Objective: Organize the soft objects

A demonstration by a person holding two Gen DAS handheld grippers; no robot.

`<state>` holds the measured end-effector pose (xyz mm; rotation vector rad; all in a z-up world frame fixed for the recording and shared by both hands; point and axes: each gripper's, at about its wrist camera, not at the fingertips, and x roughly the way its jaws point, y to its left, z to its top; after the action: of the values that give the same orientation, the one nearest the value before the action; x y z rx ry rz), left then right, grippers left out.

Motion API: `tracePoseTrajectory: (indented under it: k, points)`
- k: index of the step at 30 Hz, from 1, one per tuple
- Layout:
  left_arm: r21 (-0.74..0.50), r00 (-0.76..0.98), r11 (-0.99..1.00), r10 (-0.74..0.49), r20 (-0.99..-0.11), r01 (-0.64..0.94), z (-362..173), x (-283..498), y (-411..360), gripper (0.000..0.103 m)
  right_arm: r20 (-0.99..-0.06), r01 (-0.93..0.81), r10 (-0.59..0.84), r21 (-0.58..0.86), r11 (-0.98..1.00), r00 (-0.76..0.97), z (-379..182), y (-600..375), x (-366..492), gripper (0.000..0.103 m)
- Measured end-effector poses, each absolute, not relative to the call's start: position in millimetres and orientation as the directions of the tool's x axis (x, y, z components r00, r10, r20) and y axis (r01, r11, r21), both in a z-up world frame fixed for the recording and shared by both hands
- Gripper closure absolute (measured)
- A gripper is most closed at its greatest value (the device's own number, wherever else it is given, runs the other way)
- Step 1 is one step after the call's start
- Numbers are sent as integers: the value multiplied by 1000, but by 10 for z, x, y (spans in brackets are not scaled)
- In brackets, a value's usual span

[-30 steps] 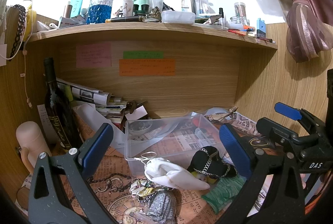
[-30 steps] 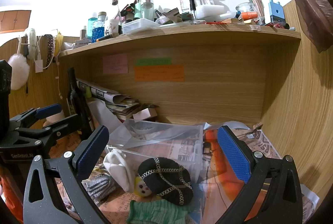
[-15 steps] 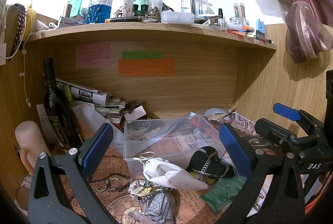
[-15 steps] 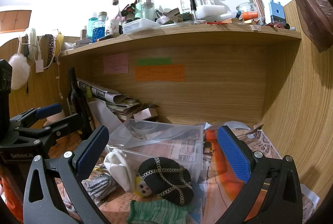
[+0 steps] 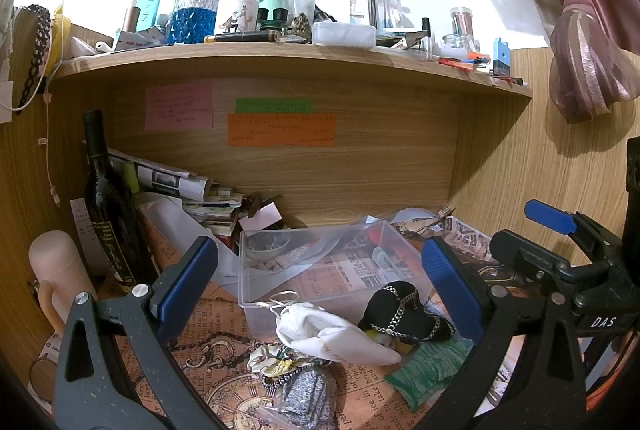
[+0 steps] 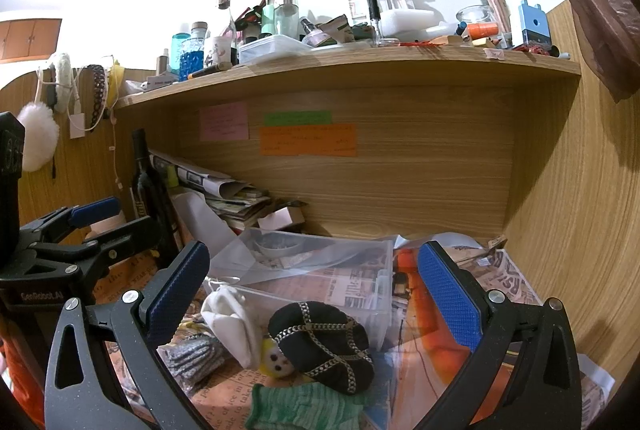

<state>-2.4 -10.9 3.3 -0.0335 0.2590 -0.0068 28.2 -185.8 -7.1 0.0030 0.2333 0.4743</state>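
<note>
Both grippers hang in front of the desk nook, nothing picked up yet. The left gripper point(image 5: 316, 270) has its jaws spread wide with nothing between them, and the right gripper point(image 6: 312, 282) is just the same, released and empty.

The soft things sit in a heap on the newspaper-covered desk, right against the front wall of the clear box point(image 5: 320, 270): a white cloth pouch point(image 5: 328, 330), a black cap with chain trim point(image 6: 320, 342), a green knit piece point(image 6: 304, 406), a grey knit piece point(image 5: 308, 394), and a small yellow toy point(image 6: 276, 358) tucked under the cap's edge. The box looks mostly empty, so my read is that it is the place to drop them.

The cap lies nearly centred under the right gripper, so that looks like the first pick. Come straight down, pinch the crown rather than the chain, and lift clear before swinging over the box wall, since the cap touches the toy and rests on the green piece and could drag either along.

Room is tight on the left: a dark bottle point(image 5: 108, 206) stands upright near the box corner, with a stack of papers point(image 5: 192, 190) behind it. The shelf point(image 5: 280, 54) overhangs, so lifts should stay low. The right side, toward the wooden wall, is more open.
</note>
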Motion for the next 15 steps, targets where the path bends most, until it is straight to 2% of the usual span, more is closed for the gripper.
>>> tracePoseTrajectory:
  k: [15]
  points:
    - [-37, 967, 999, -13, -254, 4, 31, -23, -105, 0, -220, -454, 455, 59, 889, 863, -89, -1836, 262, 0]
